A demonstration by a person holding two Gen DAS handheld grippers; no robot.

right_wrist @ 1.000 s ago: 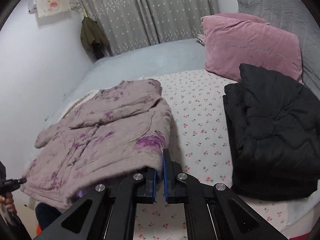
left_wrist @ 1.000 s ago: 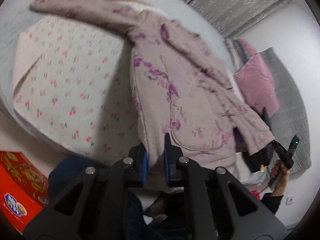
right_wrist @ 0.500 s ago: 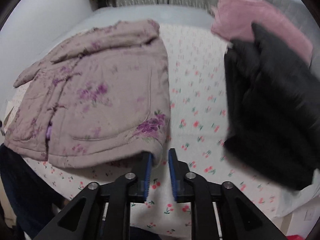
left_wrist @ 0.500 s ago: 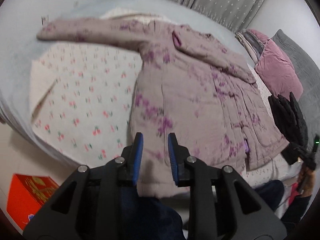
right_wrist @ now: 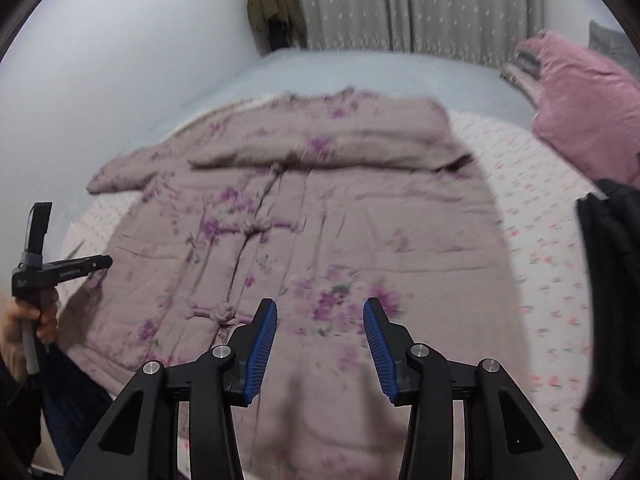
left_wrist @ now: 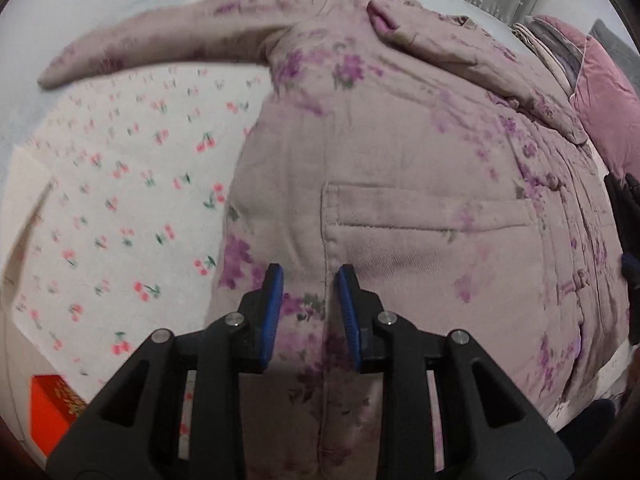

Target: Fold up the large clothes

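i've got the floral jacket (left_wrist: 400, 152) flat on the bed (right_wrist: 320, 68), hem at the near edge, long axis running away. left gripper (left_wrist: 309, 280) spread over the hem; right gripper (right_wrist: 320, 312) opening, pinching nothing.

Black grippers (left_wrist: 308, 280) – blue ribbed pads (right_wrist: 264, 350), silver screws, dk sleeve

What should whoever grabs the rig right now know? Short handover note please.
Left gripper: jaws open over the hem of the padded mauve floral jacket, nothing pinched.
Right gripper: jaws opening over the same jacket's hem, nothing held.
The jacket lies front up on the cherry-print sheet, one sleeve stretched out, the other folded across the chest. A black jacket lies beside it.
Done: jacket laid flat. Left: fold sleeve and body.
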